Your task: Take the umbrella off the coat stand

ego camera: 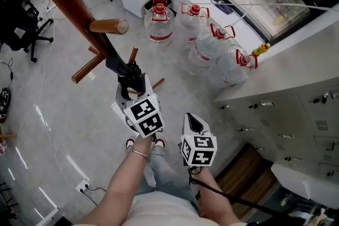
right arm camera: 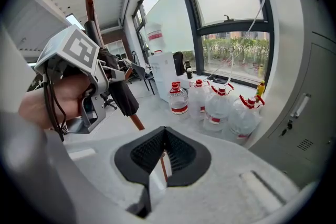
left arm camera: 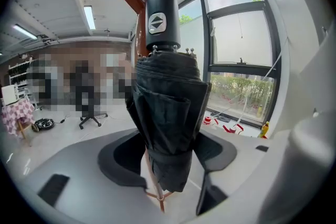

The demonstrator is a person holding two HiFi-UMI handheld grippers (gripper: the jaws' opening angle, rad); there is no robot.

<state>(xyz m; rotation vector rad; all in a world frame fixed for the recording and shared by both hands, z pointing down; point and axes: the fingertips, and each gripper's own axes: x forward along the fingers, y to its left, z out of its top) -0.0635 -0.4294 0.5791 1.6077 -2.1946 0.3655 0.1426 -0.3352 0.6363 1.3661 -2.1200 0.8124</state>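
One umbrella (left arm camera: 167, 113) gripped by left gripper (ego camera: 132, 88)

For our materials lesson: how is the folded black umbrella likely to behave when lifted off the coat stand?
The umbrella probably squashes a little: loose fabric folds fill the left gripper. Its hard handle suggests a stiff core. Compact, so likely light.

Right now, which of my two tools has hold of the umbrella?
The left tool: the folded black umbrella is clamped between its jaws. The right tool is shut with nothing in it.
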